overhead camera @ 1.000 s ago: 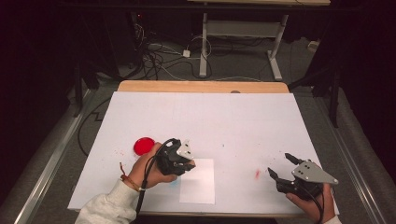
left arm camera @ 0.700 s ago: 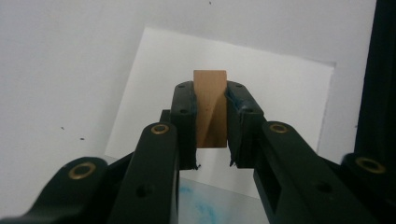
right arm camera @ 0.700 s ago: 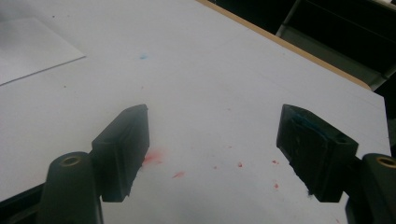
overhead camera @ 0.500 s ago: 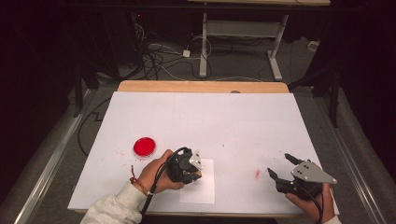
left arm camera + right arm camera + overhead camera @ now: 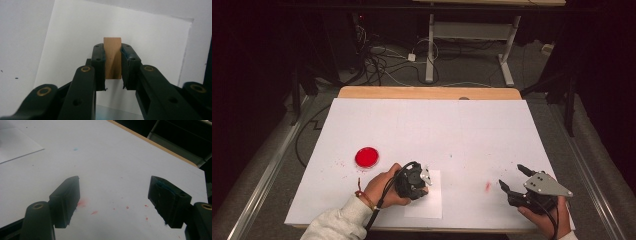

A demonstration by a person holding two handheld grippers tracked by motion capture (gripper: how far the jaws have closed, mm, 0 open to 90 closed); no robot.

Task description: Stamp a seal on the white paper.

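My left gripper (image 5: 112, 48) is shut on a small tan wooden block (image 5: 112, 60), held upright between its jaws. It points down at a white sheet of paper (image 5: 152, 37). In the high view the left gripper (image 5: 424, 182) hangs over the left part of that paper (image 5: 432, 205), near the table's front edge. A round red dish (image 5: 367, 157) lies on the table to its left, apart from it. At the front right, my right gripper (image 5: 511, 176) stands open with nothing between its jaws (image 5: 115, 182).
The table (image 5: 462, 125) is covered in white, with a wooden strip (image 5: 427, 93) along the far edge. A red smear (image 5: 487, 186) and small red specks (image 5: 81, 202) mark the surface by the right gripper. Cables and desk legs lie on the floor beyond.
My left gripper has moved right and toward the front, from beside the red dish to over the paper sheet. The right gripper has stayed in place.
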